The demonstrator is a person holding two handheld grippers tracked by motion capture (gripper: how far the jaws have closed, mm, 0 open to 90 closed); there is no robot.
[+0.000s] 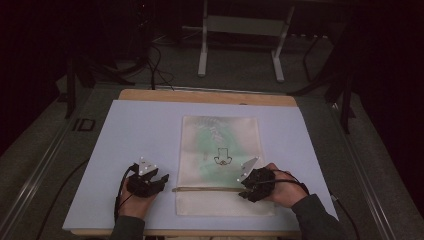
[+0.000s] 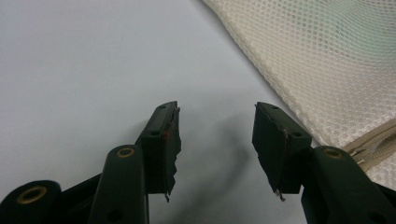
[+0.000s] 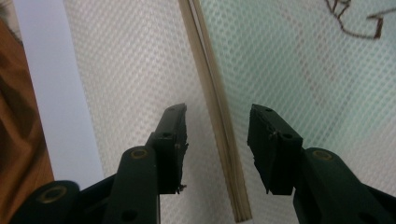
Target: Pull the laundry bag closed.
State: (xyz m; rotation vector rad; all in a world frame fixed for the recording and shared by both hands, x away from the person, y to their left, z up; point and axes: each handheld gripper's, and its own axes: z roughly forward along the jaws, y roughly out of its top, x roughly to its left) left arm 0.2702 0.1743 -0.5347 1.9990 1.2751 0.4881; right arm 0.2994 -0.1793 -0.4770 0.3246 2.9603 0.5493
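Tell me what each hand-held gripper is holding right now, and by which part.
Nothing is held. The left hand-held gripper is open beside the mesh bag; the right hand-held gripper is open, straddling its zipper.

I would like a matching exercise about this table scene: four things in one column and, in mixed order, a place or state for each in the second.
1. left gripper
2. right gripper
3. mesh bag
4. wooden table edge

a. flat in the middle of the pale sheet
b. open over the zipper line
c. at the far side of the sheet
d. open over bare sheet, beside the bag

Pairs: 1-d, 2-b, 3-a, 4-c
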